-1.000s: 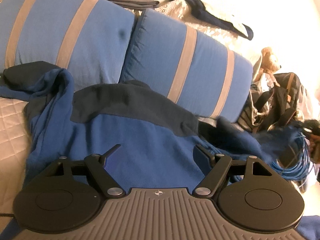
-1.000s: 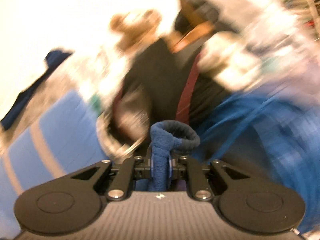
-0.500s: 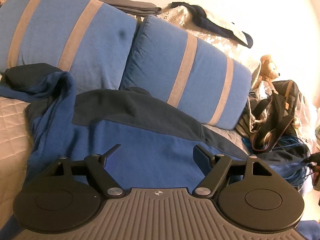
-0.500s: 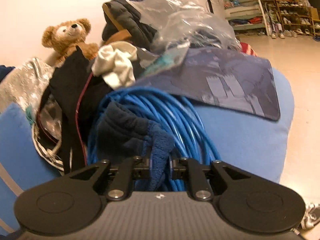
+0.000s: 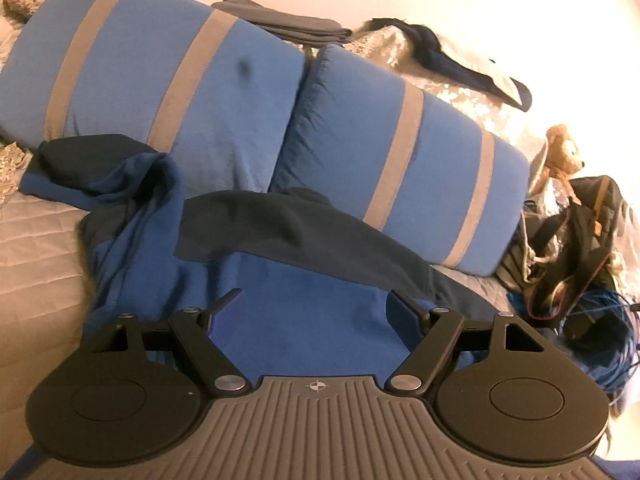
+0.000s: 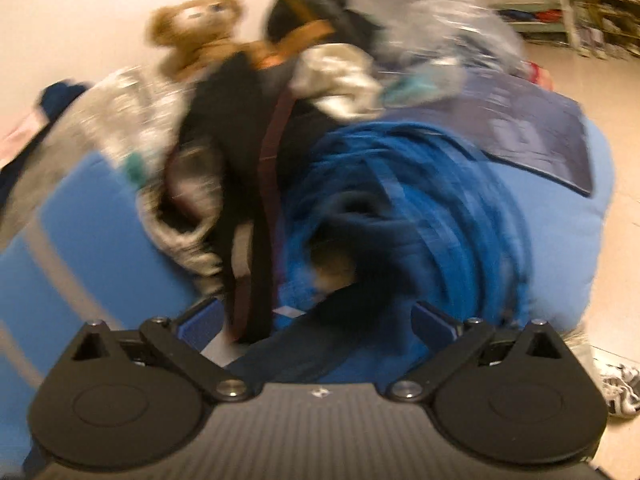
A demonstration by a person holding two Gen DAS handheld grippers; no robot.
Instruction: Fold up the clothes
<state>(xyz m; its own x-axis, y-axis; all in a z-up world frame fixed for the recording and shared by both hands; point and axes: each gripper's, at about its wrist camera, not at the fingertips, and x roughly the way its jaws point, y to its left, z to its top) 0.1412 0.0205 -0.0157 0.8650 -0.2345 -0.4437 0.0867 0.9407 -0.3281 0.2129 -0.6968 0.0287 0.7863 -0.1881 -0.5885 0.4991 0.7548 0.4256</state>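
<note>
While the right gripper [image 6: 316,320], jaws just sprung apart, is empty over the released sleeve [image 6: 352,344], the fleece top [image 5: 300,300] lies crosswise under the spread, unloaded left gripper [image 5: 310,306].

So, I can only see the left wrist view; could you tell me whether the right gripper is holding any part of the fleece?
Observer: No. The right gripper has just been opening; its jaws stand wide, and dark fleece cloth lies loose between them, not pinched.
Operator: Thank you. What is directly ahead of it?
Observer: A coil of blue cable, with a dark opening in its middle.
Operator: And is anything lying on that coil?
Observer: A flat dark-blue printed sheet overlaps its far right edge, resting on a light-blue cushion.
Operator: Is that view sharp?
Observer: No, it is motion-blurred; the teddy bear at the upper left is smeared.
</note>
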